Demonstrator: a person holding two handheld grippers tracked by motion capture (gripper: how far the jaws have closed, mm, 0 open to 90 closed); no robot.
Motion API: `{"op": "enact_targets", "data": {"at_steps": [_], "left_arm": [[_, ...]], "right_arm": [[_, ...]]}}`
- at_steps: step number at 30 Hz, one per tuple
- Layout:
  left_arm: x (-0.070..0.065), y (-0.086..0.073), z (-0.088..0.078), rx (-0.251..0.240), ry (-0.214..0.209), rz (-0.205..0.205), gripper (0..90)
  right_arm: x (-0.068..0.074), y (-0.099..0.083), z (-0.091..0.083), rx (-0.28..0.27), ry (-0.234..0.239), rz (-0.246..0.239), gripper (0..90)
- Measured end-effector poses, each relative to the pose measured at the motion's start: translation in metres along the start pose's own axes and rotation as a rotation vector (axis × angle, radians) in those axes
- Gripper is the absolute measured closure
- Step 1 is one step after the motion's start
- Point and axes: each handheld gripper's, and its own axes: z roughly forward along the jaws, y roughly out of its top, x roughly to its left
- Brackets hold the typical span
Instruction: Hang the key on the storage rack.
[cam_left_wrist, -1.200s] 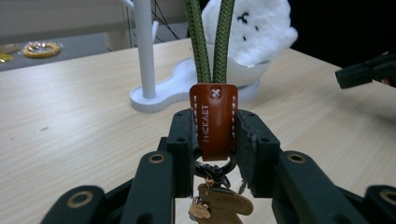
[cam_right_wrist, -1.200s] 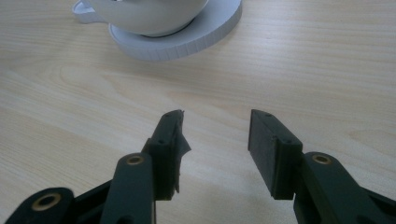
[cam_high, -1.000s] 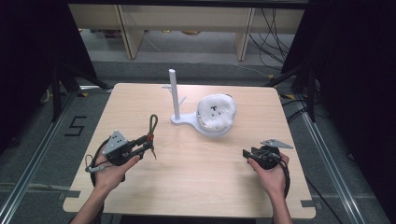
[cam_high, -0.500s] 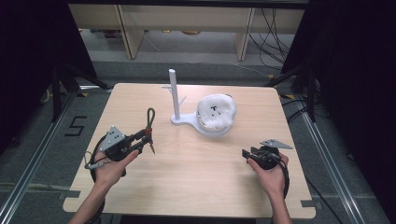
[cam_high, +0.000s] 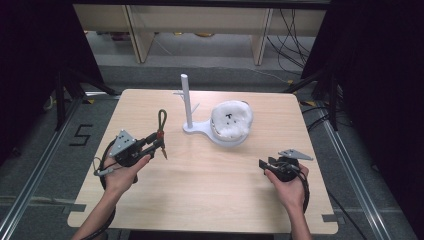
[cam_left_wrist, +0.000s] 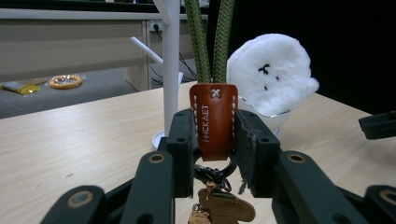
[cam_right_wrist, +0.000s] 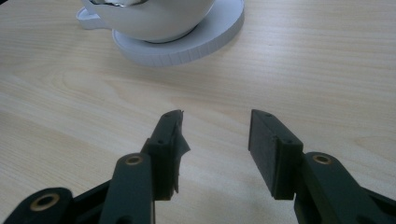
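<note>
We hold the keychain (cam_left_wrist: 214, 119) upright in the left gripper (cam_high: 150, 145), jaws clamped on its leather tab, with the white peg stand (cam_high: 186, 102) ahead and nearer this hand, while the right gripper (cam_right_wrist: 215, 149) idles, jaws apart.

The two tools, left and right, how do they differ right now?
The left tool is shut on the keychain, clamping its brown leather tab, while the right tool stands open with nothing between its jaws. The left tool is held up off the table, its green cord loop pointing upward; the right tool sits low, near the tabletop. Both are black two-jaw tools, each held in one hand.
</note>
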Motion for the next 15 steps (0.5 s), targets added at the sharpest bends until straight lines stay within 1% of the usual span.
{"op": "enact_targets", "data": {"at_steps": [1, 3, 5, 6, 7, 10, 11, 15], "left_arm": [[0.001, 0.001, 0.000, 0.003, 0.000, 0.004, 68.3], [0.001, 0.002, 0.002, -0.004, 0.005, 0.006, 68.3], [0.002, 0.003, 0.004, -0.009, 0.008, 0.006, 68.3], [0.003, 0.004, 0.006, -0.020, 0.002, 0.007, 68.3], [0.003, 0.005, 0.005, -0.007, 0.012, 0.009, 68.3], [0.005, 0.007, 0.008, -0.015, 0.014, 0.011, 68.3], [0.005, 0.008, 0.009, -0.015, 0.014, 0.010, 68.3], [0.006, 0.011, 0.012, -0.019, 0.012, 0.007, 68.3]], "right_arm": [[0.000, 0.000, 0.000, 0.003, 0.002, 0.003, 55.5], [0.000, 0.000, 0.000, 0.004, -0.013, 0.000, 55.4], [0.000, 0.000, 0.000, 0.007, -0.012, 0.000, 55.4], [0.000, 0.000, 0.000, 0.006, -0.002, 0.006, 55.4], [0.000, 0.000, 0.000, 0.007, 0.001, 0.005, 55.3], [0.000, 0.000, -0.001, 0.019, -0.010, 0.001, 55.2], [0.000, 0.000, 0.000, 0.002, -0.006, 0.000, 55.2], [0.000, 0.000, 0.000, 0.001, -0.004, 0.001, 55.1]]}}
